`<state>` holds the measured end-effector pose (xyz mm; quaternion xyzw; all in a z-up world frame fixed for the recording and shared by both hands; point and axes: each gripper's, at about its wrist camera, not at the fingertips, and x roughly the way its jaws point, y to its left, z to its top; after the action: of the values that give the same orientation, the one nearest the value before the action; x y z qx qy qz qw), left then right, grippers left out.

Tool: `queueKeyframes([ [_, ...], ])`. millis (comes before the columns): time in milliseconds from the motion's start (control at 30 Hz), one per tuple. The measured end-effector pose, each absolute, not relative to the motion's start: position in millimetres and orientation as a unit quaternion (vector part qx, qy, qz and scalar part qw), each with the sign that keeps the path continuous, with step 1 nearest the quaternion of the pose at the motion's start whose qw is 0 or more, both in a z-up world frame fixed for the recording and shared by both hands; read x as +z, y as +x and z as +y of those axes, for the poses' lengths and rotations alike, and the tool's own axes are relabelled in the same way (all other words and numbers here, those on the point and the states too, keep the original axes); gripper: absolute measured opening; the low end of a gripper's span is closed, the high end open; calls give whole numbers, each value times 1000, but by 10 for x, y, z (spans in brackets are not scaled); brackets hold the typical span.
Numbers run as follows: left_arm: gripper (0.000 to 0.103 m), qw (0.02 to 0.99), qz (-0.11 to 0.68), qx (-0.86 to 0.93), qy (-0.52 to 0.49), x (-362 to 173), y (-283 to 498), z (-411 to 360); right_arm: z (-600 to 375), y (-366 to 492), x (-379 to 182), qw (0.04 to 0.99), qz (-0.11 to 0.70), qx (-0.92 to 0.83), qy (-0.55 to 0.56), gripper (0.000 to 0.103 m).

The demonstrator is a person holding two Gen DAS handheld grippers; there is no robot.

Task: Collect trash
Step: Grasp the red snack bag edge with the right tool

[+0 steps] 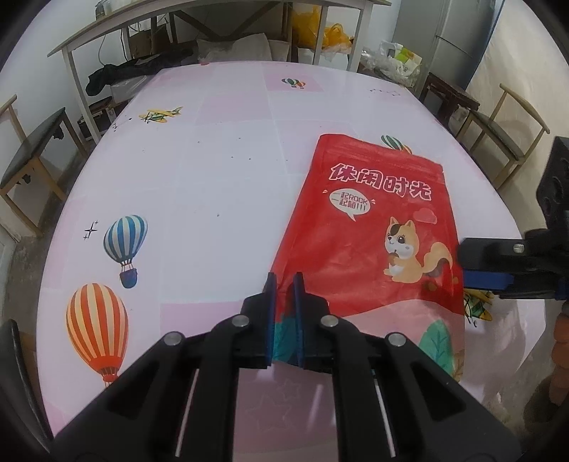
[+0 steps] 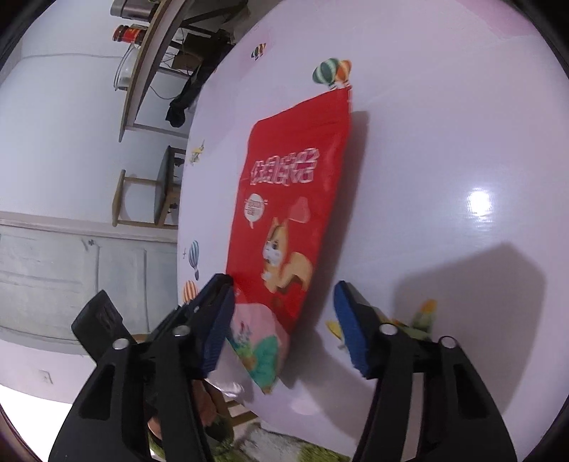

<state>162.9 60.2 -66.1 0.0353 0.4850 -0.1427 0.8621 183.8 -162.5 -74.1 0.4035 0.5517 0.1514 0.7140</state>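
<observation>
A red snack bag point(image 1: 370, 227) with a cartoon squirrel lies on the pink table point(image 1: 213, 184), its lower left corner lifted. My left gripper point(image 1: 284, 280) is shut on that corner of the bag. In the right wrist view the same bag point(image 2: 284, 213) runs between the fingers of my right gripper point(image 2: 284, 295), which is open around the bag's lower part. The right gripper also shows in the left wrist view point(image 1: 483, 263) at the bag's right edge.
The tablecloth carries balloon point(image 1: 124, 245) and plane prints. Wooden chairs stand at the left point(image 1: 32, 167) and right point(image 1: 512, 142). A wooden shelf table point(image 1: 177, 32) with bags and clutter stands behind the table.
</observation>
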Motion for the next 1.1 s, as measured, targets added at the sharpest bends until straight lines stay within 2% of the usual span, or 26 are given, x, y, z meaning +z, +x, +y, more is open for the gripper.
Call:
queueKeyframes([
  [100, 8, 861, 486, -146, 29, -659, 1632, 629, -1550, 1837, -768, 713, 551, 148, 407, 39],
  [200, 8, 858, 490, -152, 20, -654, 1635, 654, -1493, 1831, -792, 716, 556, 138, 399, 15],
  [300, 8, 851, 497, -169, -9, -631, 1622, 720, -1527, 1807, -791, 718, 558, 138, 392, 6],
  [467, 9, 850, 498, -169, -10, -557, 1531, 736, -1632, 1740, -733, 723, 570, 139, 366, 5],
  [700, 20, 842, 503, -192, 35, -530, 1315, 429, -1767, 1580, -625, 726, 586, 152, 326, 5],
  [1100, 21, 832, 515, -196, 68, -616, 1220, 206, -1862, 1468, -612, 732, 586, 149, 315, 5],
])
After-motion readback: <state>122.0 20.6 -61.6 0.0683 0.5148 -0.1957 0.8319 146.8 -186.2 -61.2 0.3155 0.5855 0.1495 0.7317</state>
